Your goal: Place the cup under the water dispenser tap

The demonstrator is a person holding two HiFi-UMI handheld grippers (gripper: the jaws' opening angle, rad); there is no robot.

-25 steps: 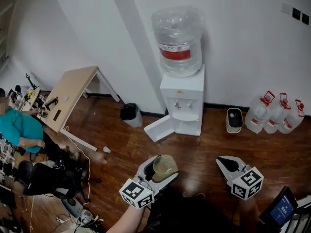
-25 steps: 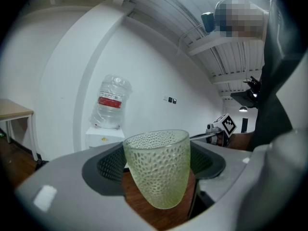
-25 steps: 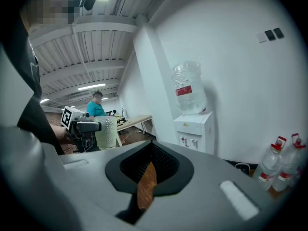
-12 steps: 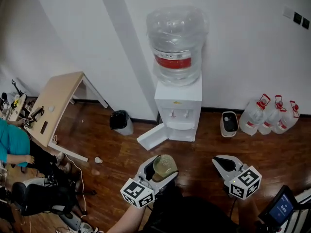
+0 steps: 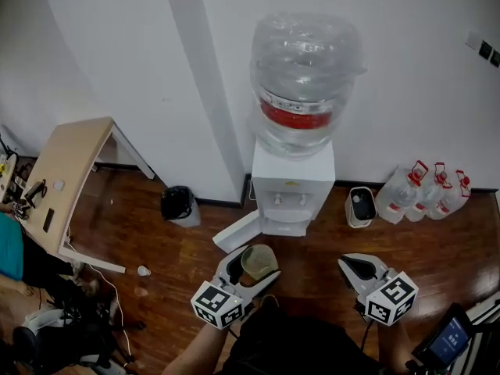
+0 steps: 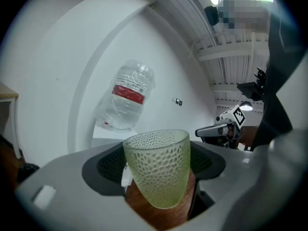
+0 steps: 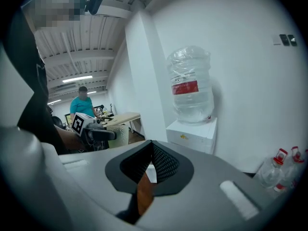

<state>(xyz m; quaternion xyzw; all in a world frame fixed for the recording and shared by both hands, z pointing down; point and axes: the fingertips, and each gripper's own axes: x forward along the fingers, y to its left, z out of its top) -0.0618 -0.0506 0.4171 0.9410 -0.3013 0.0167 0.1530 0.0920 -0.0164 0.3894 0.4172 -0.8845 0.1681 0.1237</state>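
— Nearest first: what has the left tool [image 5: 254, 266] got?
— A pale green dimpled cup [image 6: 157, 167], upright, pinched between its two jaws, one on either side.
— And the right tool [image 5: 361, 269]?
— Jaws pressed together, only a sliver of the wooden floor [image 5: 320, 260] showing below them. It hangs at about the same level as the left, well apart from it.
— So where does the cup sit relative to the tap?
— Short of it, held in the air above the floor in front of the water dispenser [image 5: 293, 180], not under the taps [image 5: 286, 199]. The dispenser's lower door [image 5: 237, 233] stands open just beyond the cup.
— Further back?
— A big clear bottle [image 5: 306, 80] with a red band sits on top of the dispenser, against the white wall. To its right are a few water jugs [image 5: 423, 194], to its left a black bin [image 5: 179, 205] and a light wooden tabletop [image 5: 72, 170].
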